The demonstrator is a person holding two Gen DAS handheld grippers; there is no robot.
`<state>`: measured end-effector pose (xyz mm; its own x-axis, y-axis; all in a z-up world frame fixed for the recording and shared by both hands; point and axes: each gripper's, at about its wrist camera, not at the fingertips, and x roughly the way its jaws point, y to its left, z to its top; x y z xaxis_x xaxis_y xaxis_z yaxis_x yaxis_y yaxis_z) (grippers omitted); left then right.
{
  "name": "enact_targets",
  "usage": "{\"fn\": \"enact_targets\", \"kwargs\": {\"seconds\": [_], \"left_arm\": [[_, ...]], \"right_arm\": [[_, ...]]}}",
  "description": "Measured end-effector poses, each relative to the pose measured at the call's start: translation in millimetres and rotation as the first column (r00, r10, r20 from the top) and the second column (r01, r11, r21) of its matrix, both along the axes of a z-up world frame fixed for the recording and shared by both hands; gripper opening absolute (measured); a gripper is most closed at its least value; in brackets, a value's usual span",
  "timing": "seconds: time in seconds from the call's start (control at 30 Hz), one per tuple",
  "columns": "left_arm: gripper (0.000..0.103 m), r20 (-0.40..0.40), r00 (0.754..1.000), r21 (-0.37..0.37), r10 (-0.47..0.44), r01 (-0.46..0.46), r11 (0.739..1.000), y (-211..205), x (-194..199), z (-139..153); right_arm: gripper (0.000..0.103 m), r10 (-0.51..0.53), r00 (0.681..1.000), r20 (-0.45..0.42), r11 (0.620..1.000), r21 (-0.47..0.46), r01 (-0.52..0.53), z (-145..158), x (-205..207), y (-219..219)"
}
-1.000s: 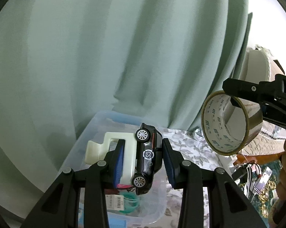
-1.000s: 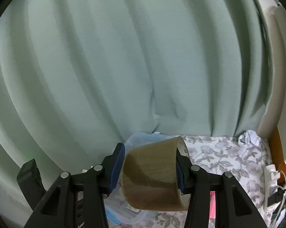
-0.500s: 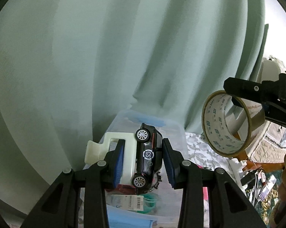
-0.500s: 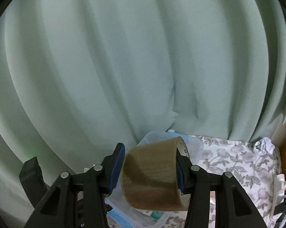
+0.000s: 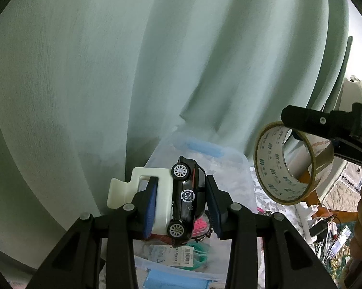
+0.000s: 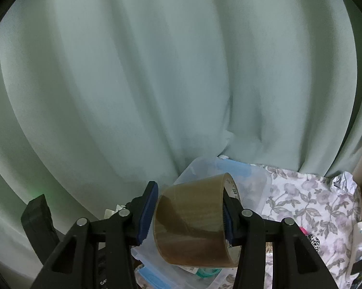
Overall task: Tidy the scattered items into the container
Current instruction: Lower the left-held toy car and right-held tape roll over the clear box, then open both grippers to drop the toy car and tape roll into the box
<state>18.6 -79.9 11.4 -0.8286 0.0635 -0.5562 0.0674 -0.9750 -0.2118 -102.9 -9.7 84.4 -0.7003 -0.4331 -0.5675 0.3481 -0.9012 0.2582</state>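
My left gripper (image 5: pixel 181 207) is shut on a black toy car (image 5: pixel 187 200) together with a white plastic piece (image 5: pixel 142 187), held above a clear plastic container with blue clips (image 5: pixel 229 168). My right gripper (image 6: pixel 188 219) is shut on a brown roll of packing tape (image 6: pixel 193 226), held over the same container (image 6: pixel 250 187). The tape roll (image 5: pixel 291 163) and the right gripper's finger also show at the right of the left wrist view. The container holds a green ring, a pink item and a barcoded packet.
A pale green curtain (image 5: pixel 156 72) hangs close behind the container. A floral tablecloth (image 6: pixel 313 204) covers the table. Crumpled foil (image 6: pixel 344 180), cables and small items (image 5: pixel 325 228) lie at the right.
Both grippers have shifted left and toward the container with their loads; the container now sits further right and nearer in both views. The grips are unchanged.
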Motion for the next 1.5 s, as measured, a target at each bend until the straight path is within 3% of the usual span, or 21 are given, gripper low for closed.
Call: {"fn": "enact_targets", "kwargs": {"seconds": [0.67, 0.8, 0.97, 1.17, 1.5], "left_arm": [[0.038, 0.039, 0.999, 0.005, -0.009, 0.009, 1.000, 3.6, -2.9, -4.0], [0.038, 0.040, 0.999, 0.006, -0.012, 0.012, 1.000, -29.7, -33.9, 11.5], [0.039, 0.042, 0.999, 0.002, -0.018, 0.018, 1.000, -40.6, -35.8, 22.0], [0.053, 0.057, 0.998, 0.003, -0.032, 0.032, 0.999, -40.2, -41.6, 23.0], [0.055, 0.065, 0.997, 0.001, -0.030, 0.030, 1.000, -39.0, -43.2, 27.0]], "right_arm": [[0.051, -0.008, 0.998, 0.070, 1.000, 0.019, 0.006, -21.2, -17.4, -7.1], [0.051, -0.008, 0.997, 0.074, 1.000, 0.025, 0.007, -20.0, -14.4, -7.6], [0.052, -0.017, 0.996, 0.084, 0.999, 0.037, 0.014, -18.4, -12.5, -7.5], [0.057, -0.009, 0.996, 0.086, 0.999, 0.044, 0.005, -16.9, -8.2, -8.3], [0.058, -0.022, 0.996, 0.088, 0.999, 0.045, 0.018, -15.4, -0.8, -3.3]]}}
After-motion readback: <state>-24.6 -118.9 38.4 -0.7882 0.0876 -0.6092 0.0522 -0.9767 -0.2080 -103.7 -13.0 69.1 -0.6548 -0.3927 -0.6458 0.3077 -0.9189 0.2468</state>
